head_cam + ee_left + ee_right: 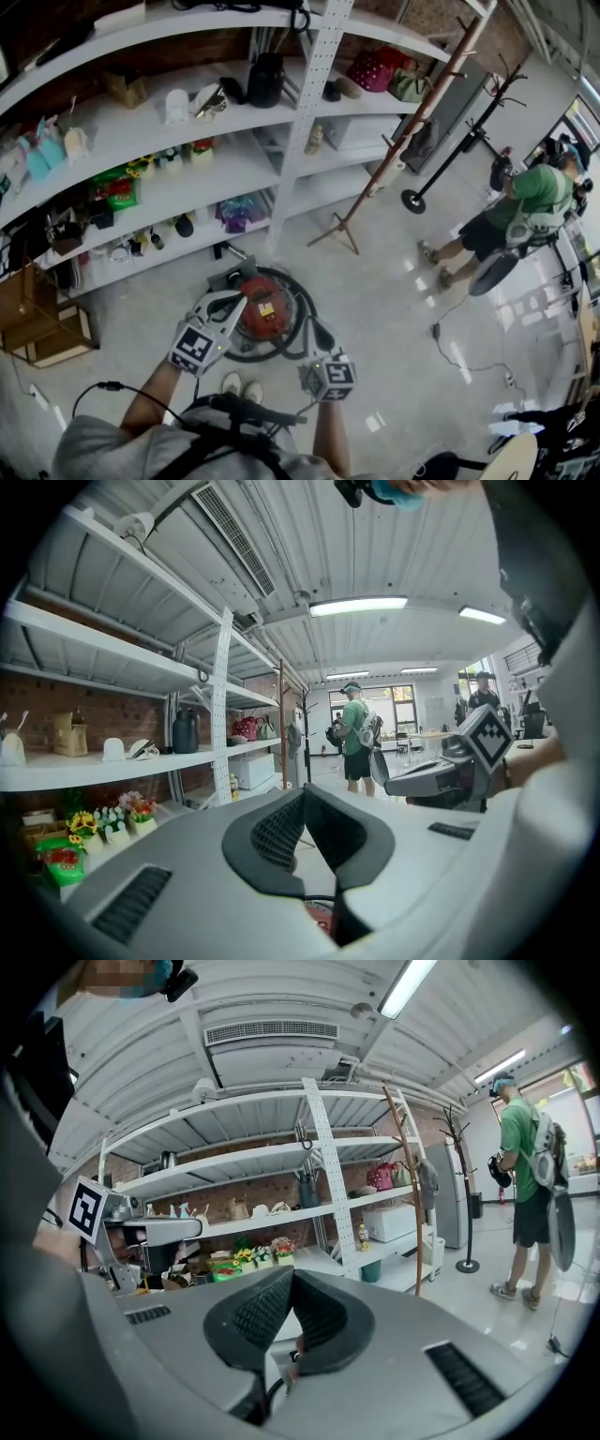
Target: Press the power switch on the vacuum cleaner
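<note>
A red round vacuum cleaner (265, 311) stands on the floor before my feet, with its black hose (302, 328) looped around it. My left gripper (240, 300) hangs just over the vacuum's left top, shut with nothing in it; its pads meet at the tip (304, 792), and a sliver of the red vacuum (322, 917) shows below them. To the vacuum's right, a little nearer me, my right gripper (316, 328) is also shut and empty, its tips together (292, 1274). I cannot make out the power switch.
White shelving (300, 122) with small goods stands just behind the vacuum. A wooden coat stand (394, 141) leans at its right end. A person in a green shirt (534, 197) stands far right beside a black stand (459, 150). Wooden boxes (42, 323) sit on the left.
</note>
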{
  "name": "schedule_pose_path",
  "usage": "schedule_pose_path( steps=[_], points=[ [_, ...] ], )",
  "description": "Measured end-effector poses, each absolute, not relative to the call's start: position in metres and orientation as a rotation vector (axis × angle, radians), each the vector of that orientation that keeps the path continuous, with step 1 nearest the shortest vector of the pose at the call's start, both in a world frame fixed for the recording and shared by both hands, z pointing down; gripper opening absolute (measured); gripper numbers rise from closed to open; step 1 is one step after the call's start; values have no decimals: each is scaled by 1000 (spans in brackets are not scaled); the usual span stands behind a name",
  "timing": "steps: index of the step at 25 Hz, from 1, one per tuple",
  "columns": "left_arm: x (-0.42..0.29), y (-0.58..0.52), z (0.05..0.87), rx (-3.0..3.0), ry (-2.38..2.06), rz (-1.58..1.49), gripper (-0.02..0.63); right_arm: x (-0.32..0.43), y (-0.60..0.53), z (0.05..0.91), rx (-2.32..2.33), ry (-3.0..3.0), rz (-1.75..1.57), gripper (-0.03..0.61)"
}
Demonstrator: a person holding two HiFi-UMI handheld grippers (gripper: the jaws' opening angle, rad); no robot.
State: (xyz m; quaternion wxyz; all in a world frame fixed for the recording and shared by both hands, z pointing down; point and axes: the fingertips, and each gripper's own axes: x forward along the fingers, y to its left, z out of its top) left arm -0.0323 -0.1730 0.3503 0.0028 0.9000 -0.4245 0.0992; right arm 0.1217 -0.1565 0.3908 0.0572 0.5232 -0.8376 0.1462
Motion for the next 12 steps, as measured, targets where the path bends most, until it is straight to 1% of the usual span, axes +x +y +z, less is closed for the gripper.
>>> schedule_pose_path(
  steps=[12],
  points=[
    [-52, -171, 319, 2833, -1428, 237, 6, 120, -152, 361, 1623, -2575, 332, 12]
  ],
)
